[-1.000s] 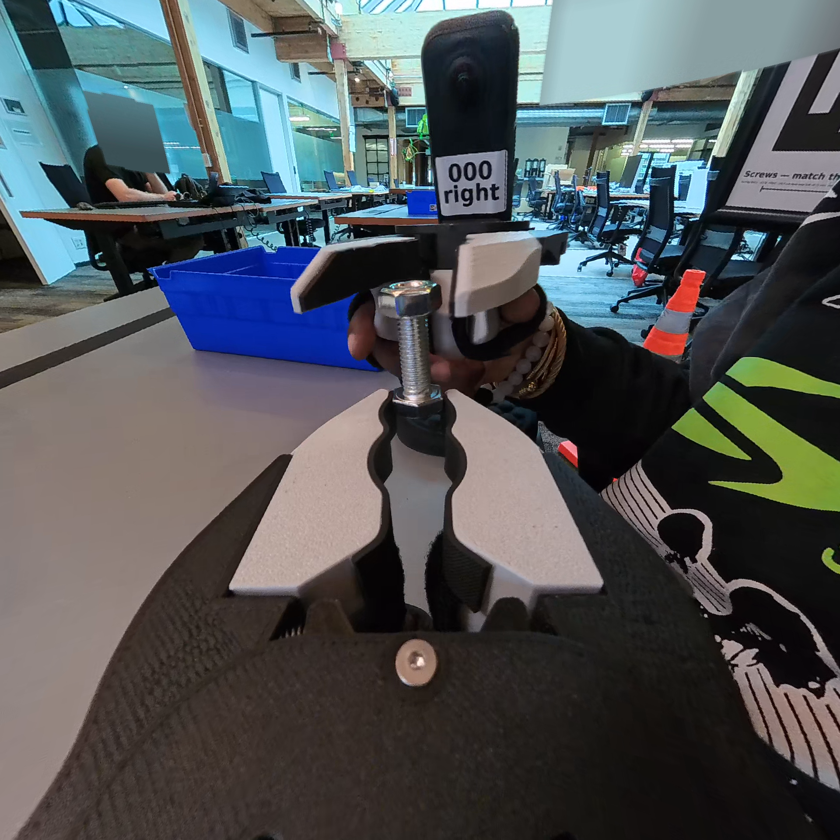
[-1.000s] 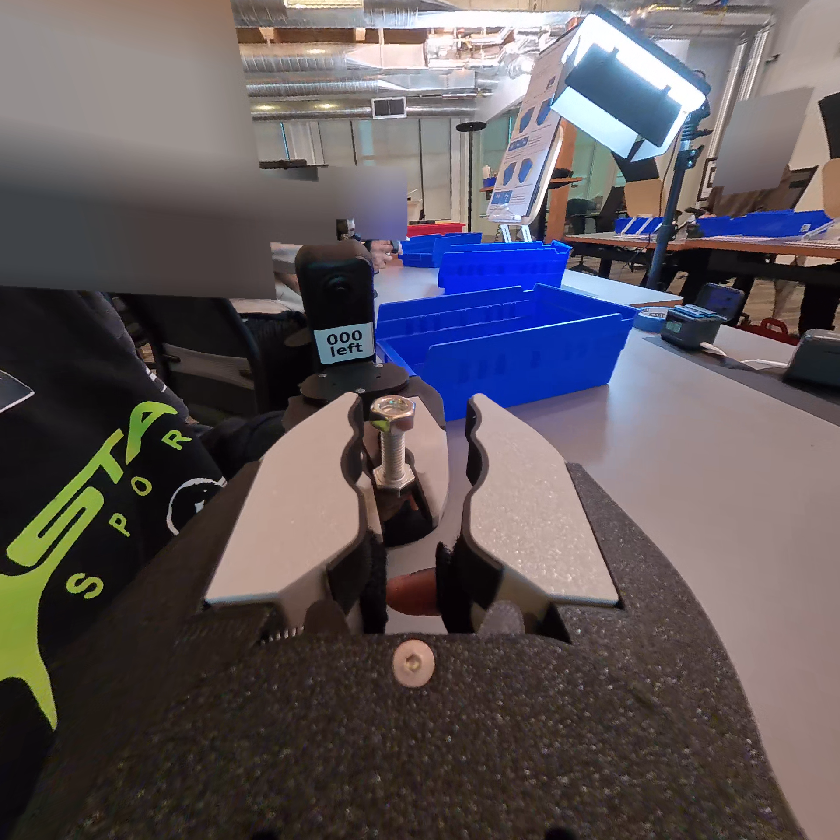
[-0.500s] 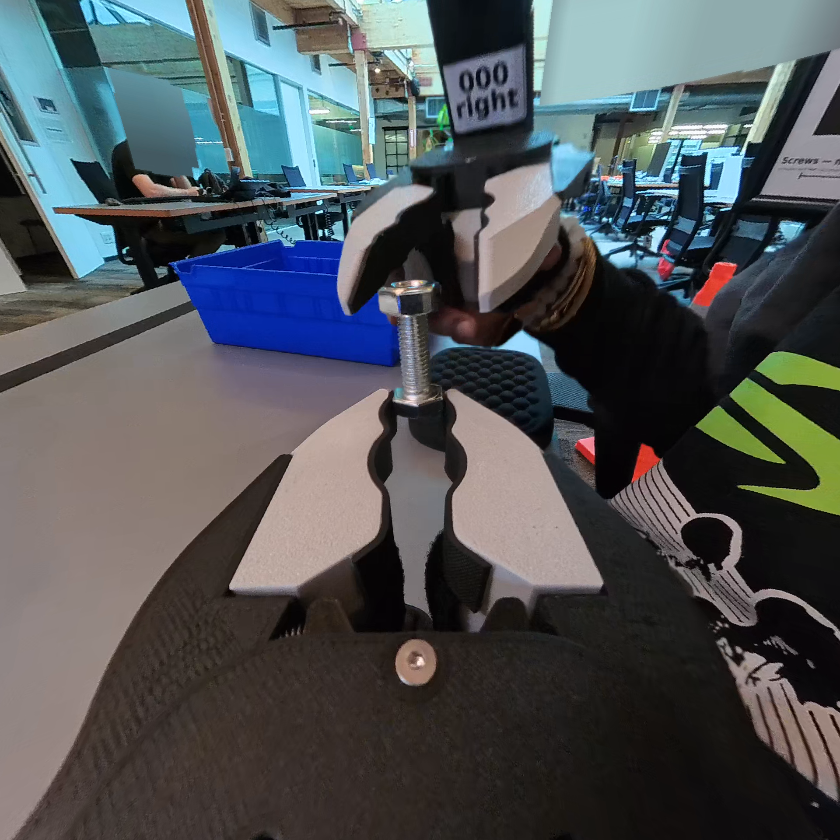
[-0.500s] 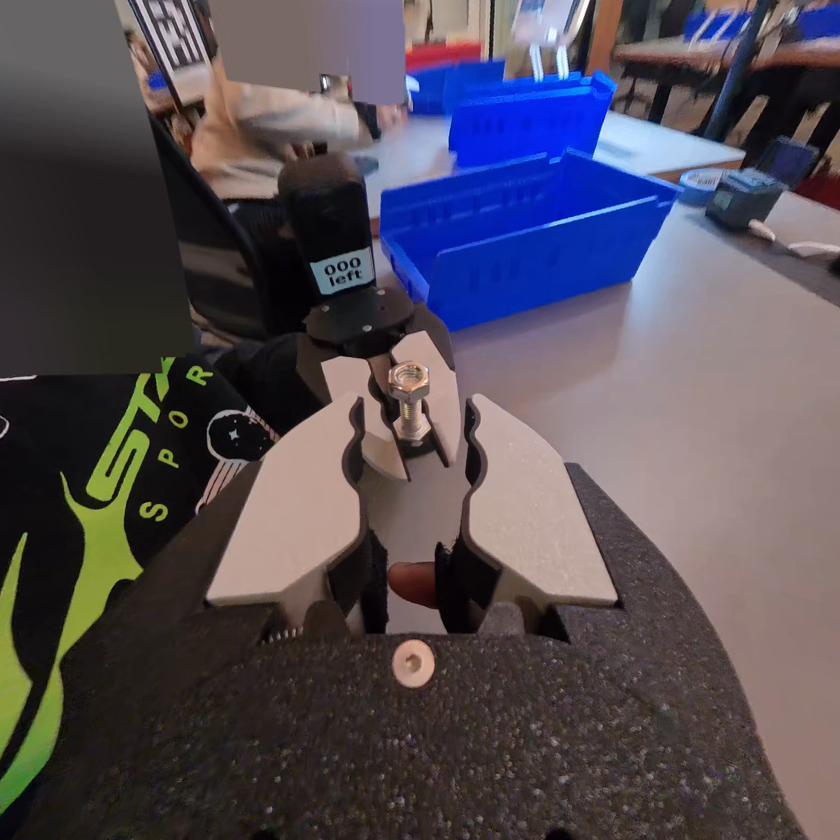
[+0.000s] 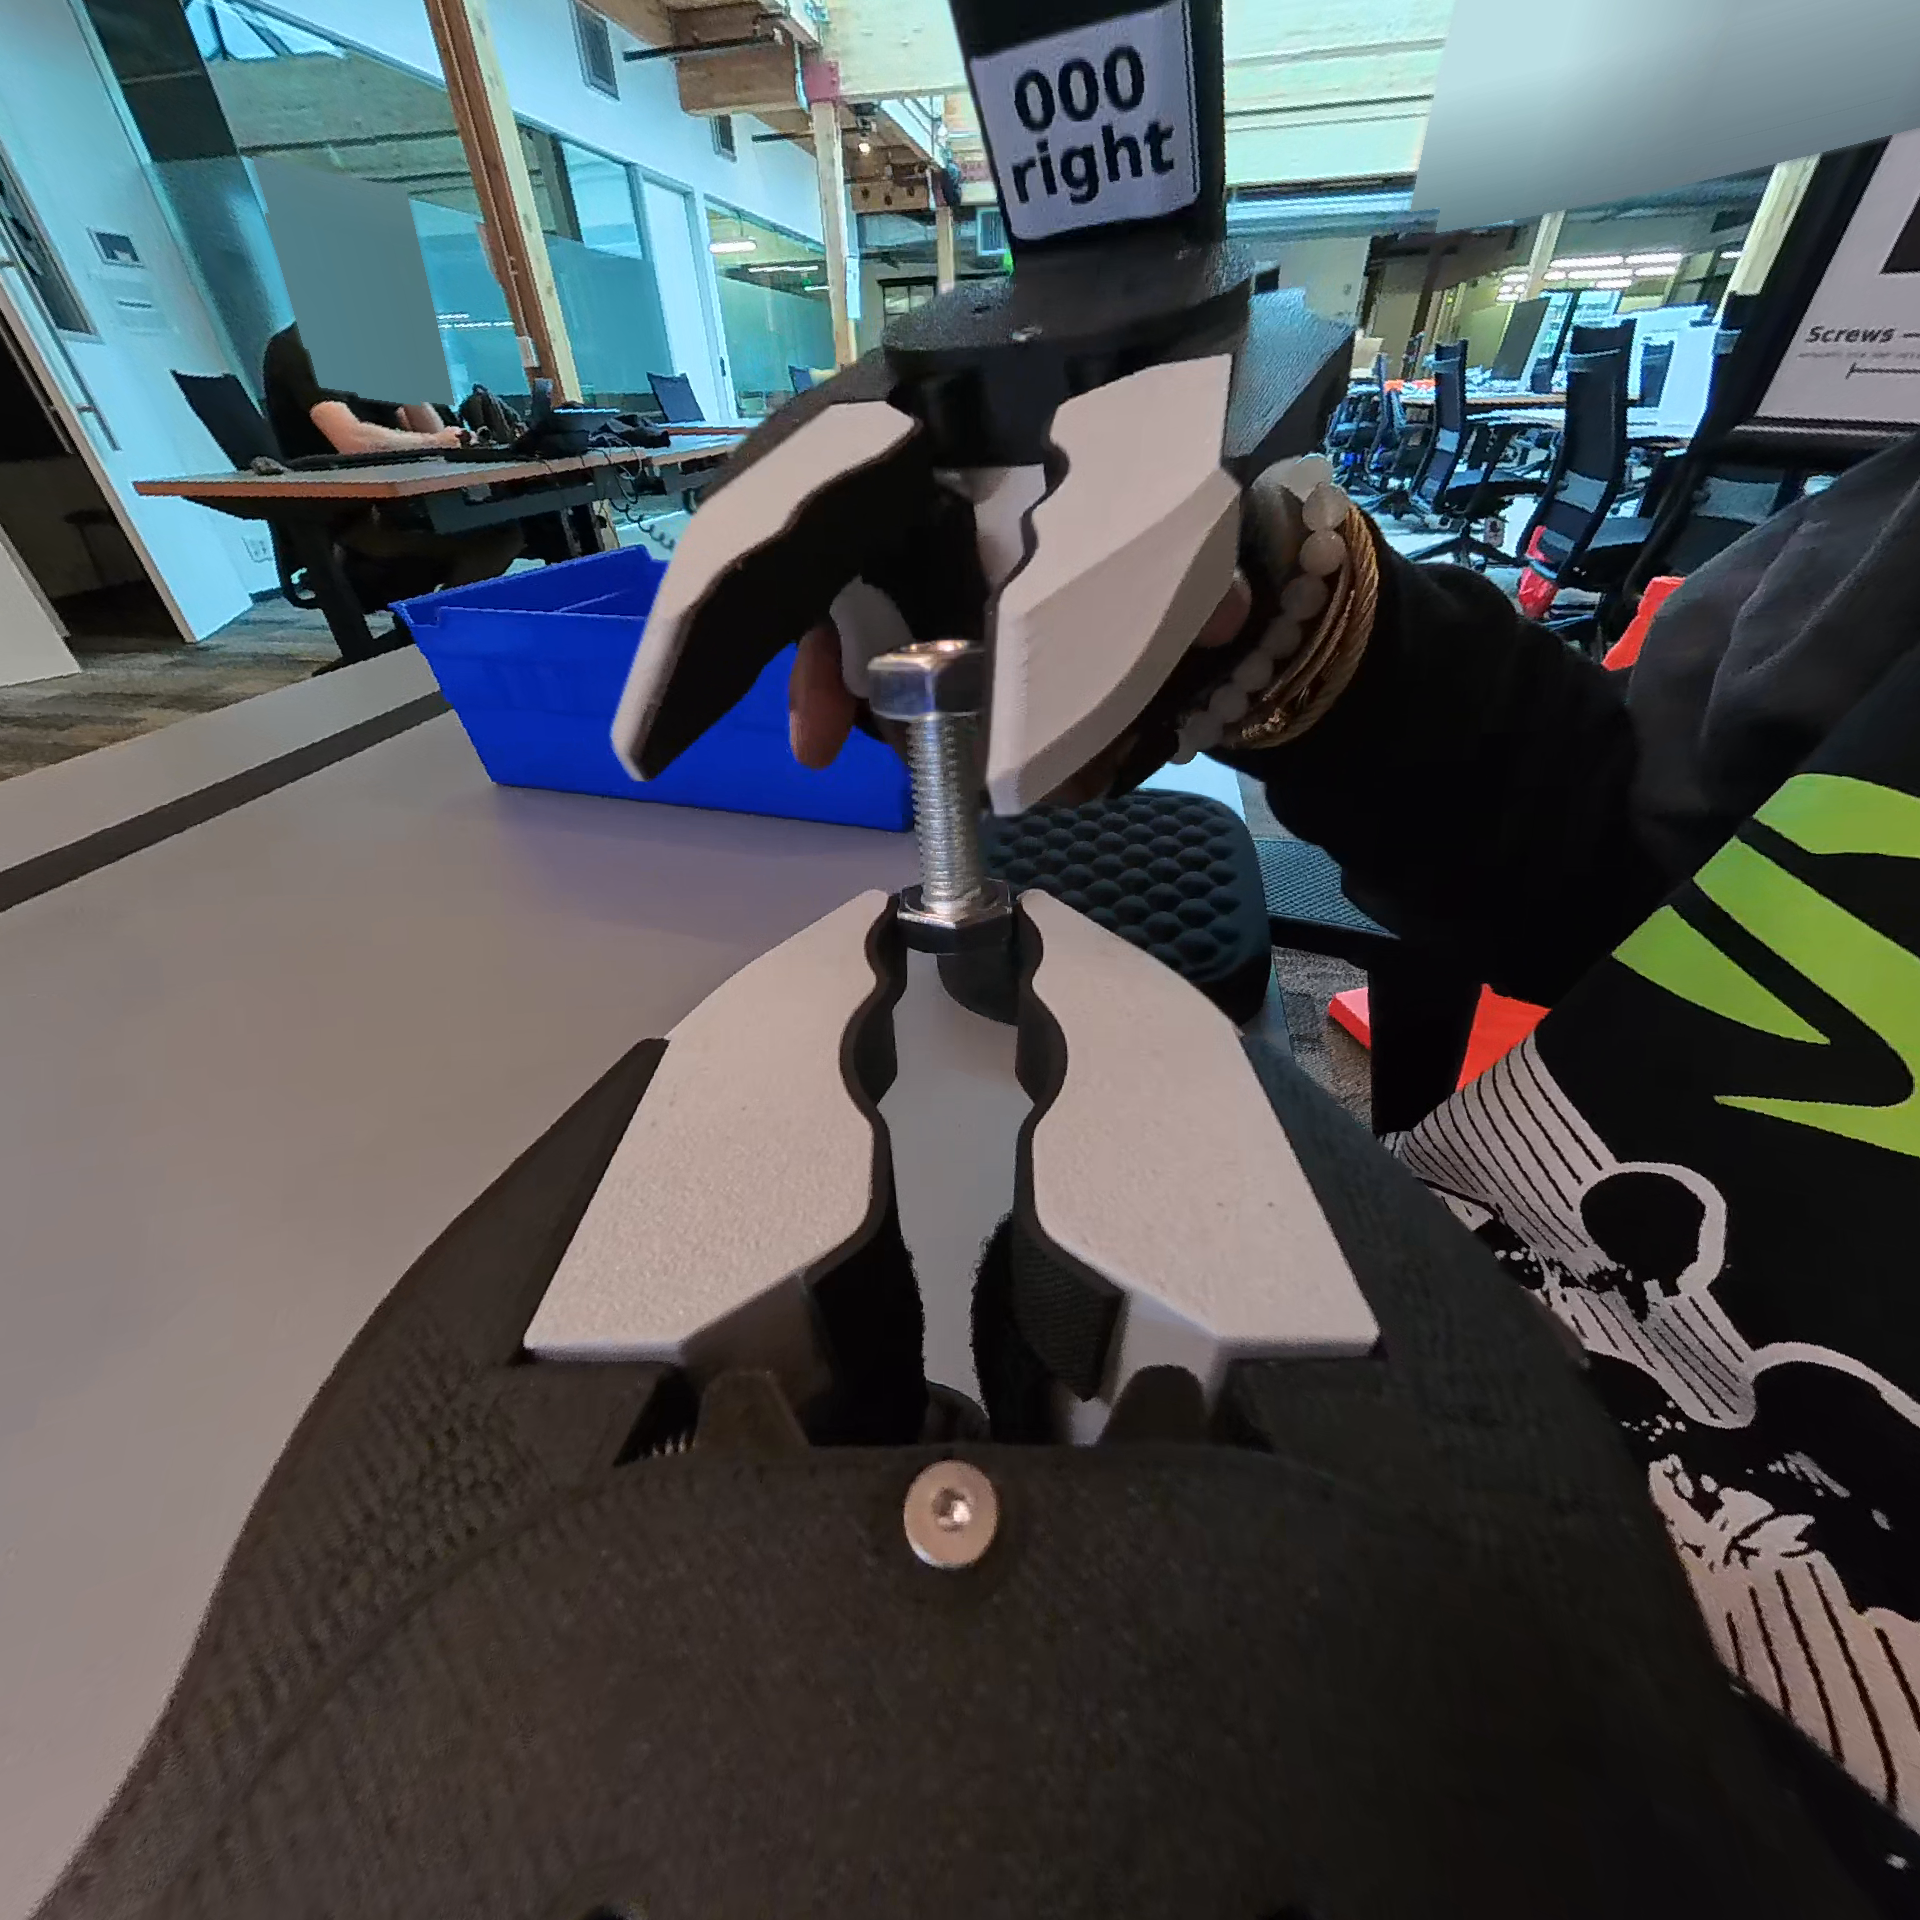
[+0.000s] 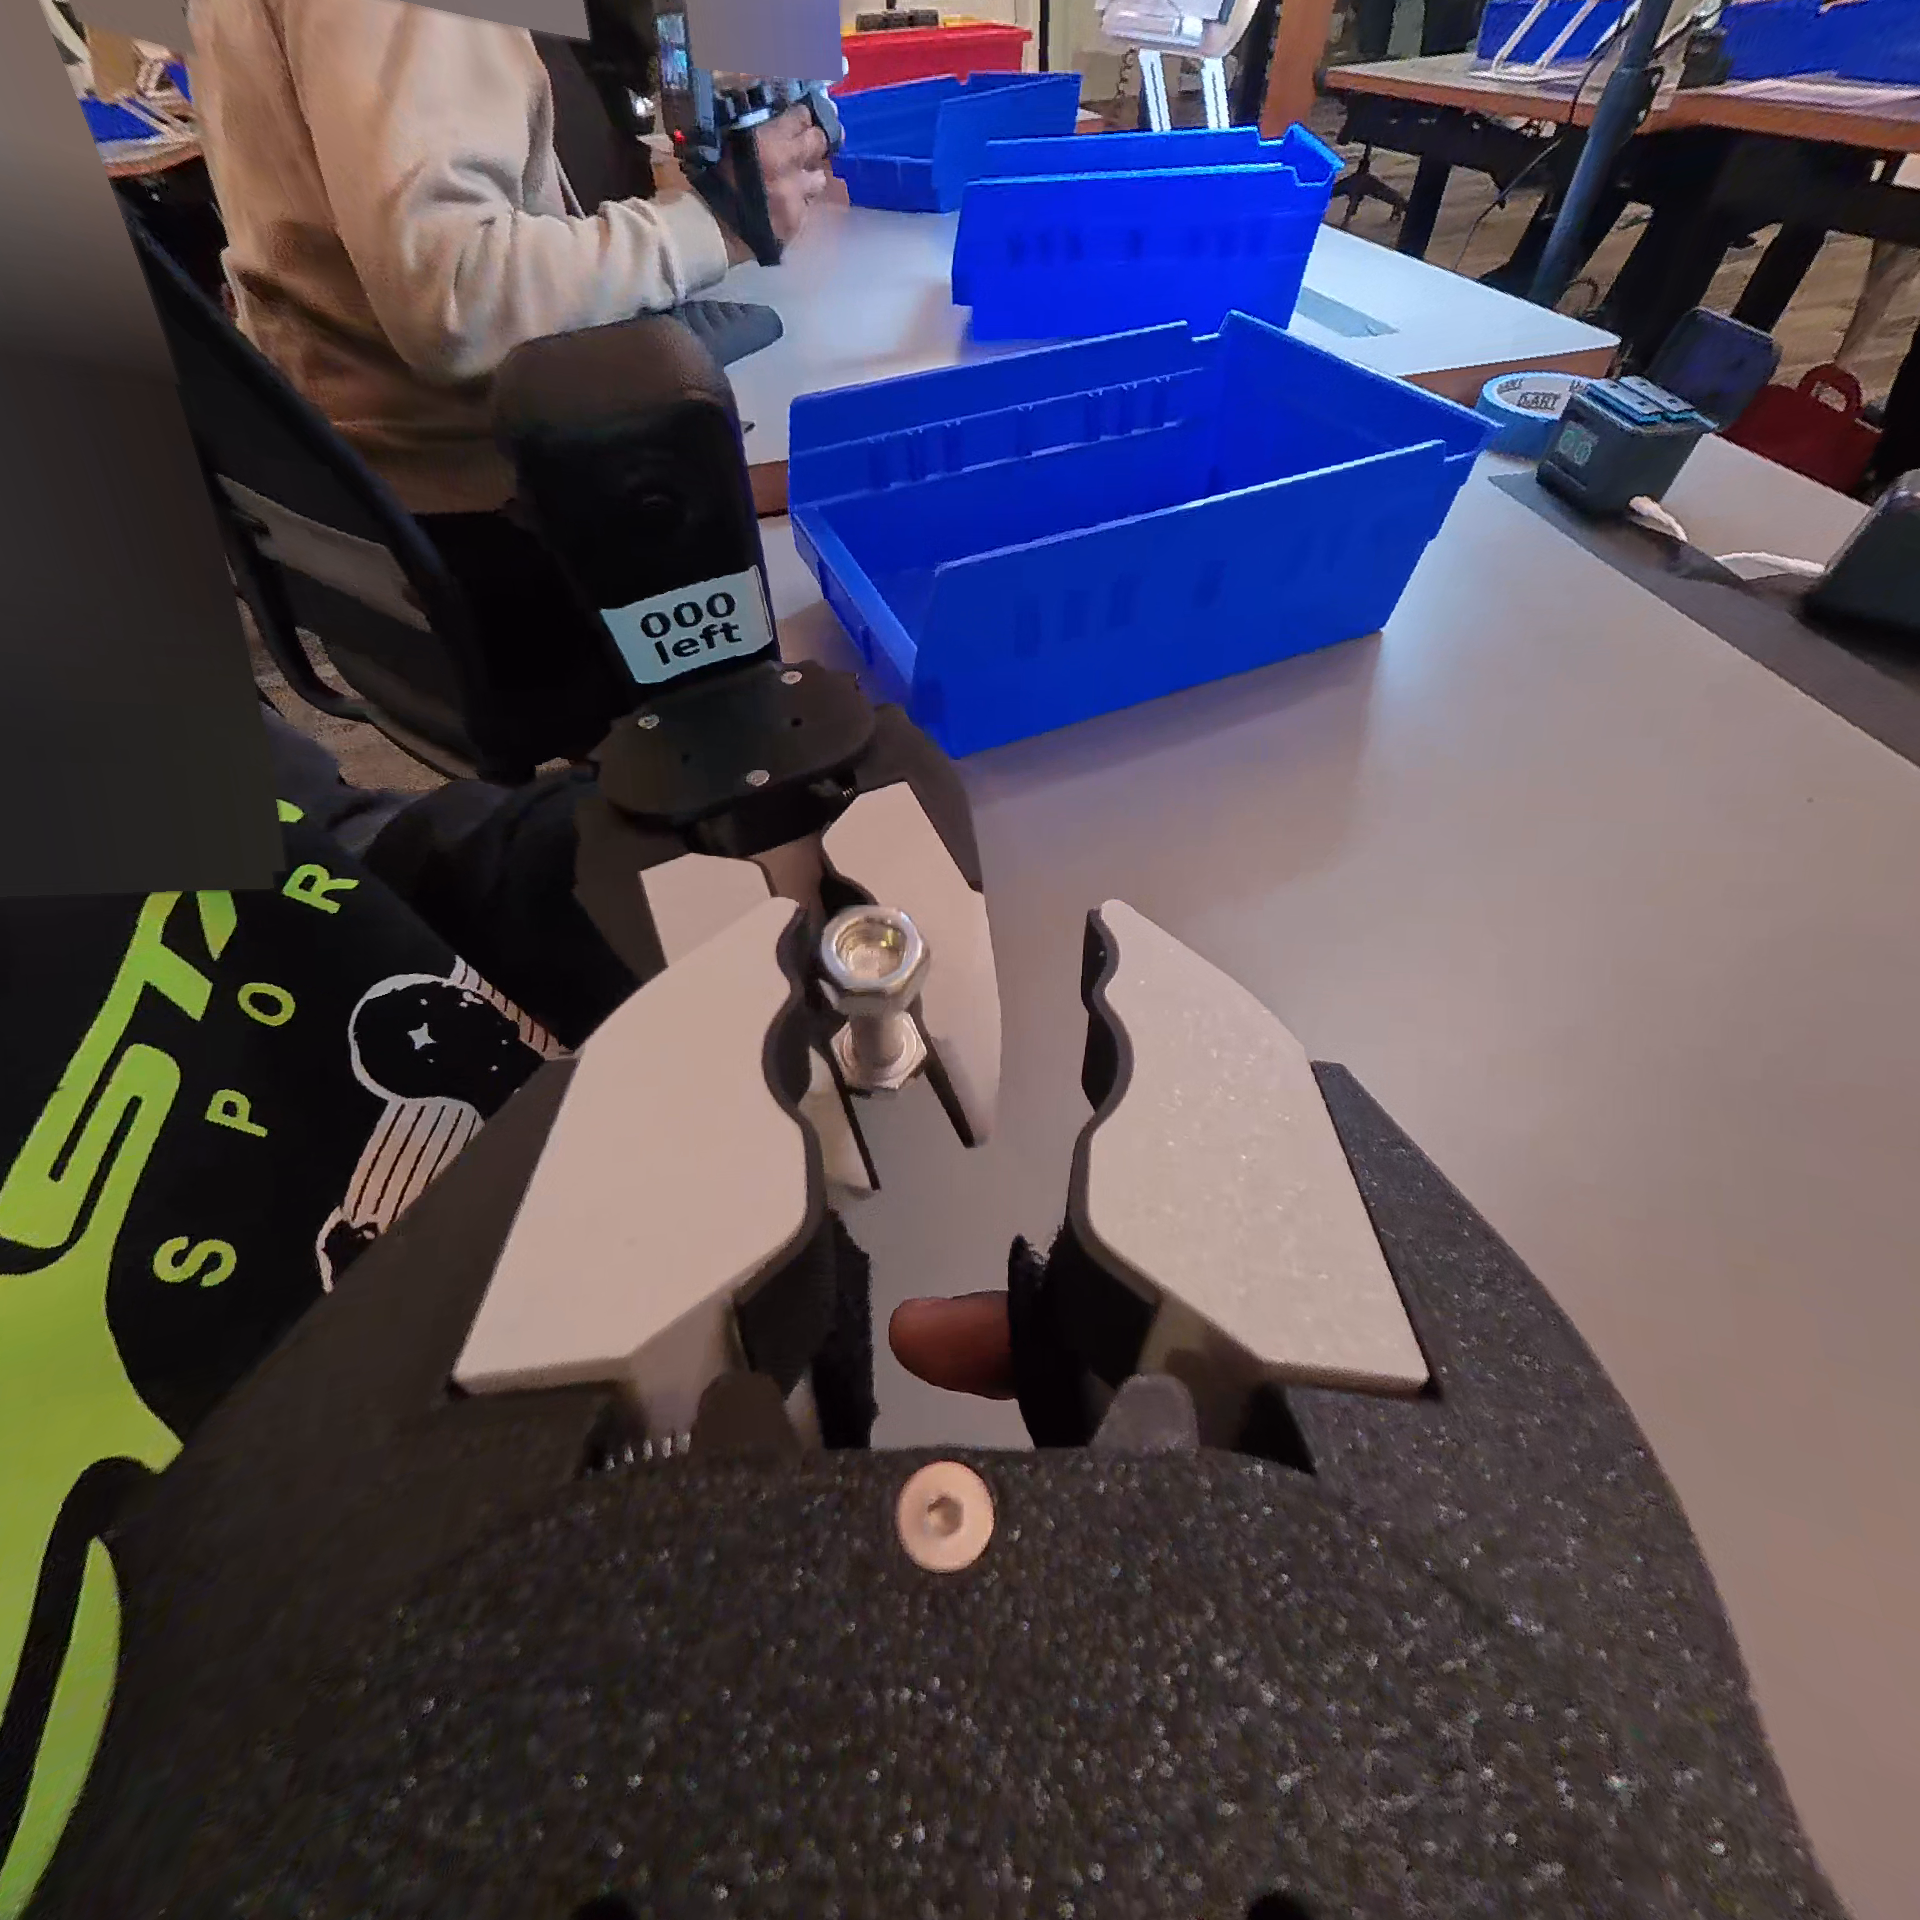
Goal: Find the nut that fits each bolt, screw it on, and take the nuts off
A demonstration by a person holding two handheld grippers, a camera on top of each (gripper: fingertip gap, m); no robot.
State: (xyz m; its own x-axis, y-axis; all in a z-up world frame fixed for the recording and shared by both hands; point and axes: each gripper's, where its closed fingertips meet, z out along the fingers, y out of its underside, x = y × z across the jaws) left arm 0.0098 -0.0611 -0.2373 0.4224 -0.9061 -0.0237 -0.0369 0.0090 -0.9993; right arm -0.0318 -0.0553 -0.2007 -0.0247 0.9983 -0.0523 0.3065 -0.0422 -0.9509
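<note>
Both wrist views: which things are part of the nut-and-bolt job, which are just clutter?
In the job:
- bolt, upright
- nut on its lower end, clamped by the left gripper
- right gripper, open around the bolt head

Lying about:
- blue bin on the table
- tape roll
- small dark device
- orange cone

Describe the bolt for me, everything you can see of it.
The bolt looks like bright silver metal, with a hex head on top and a threaded shank. It stands upright, its lower end in a nut clamped between the left gripper's jaws. The right gripper is open around its head, one finger close beside it.
</note>
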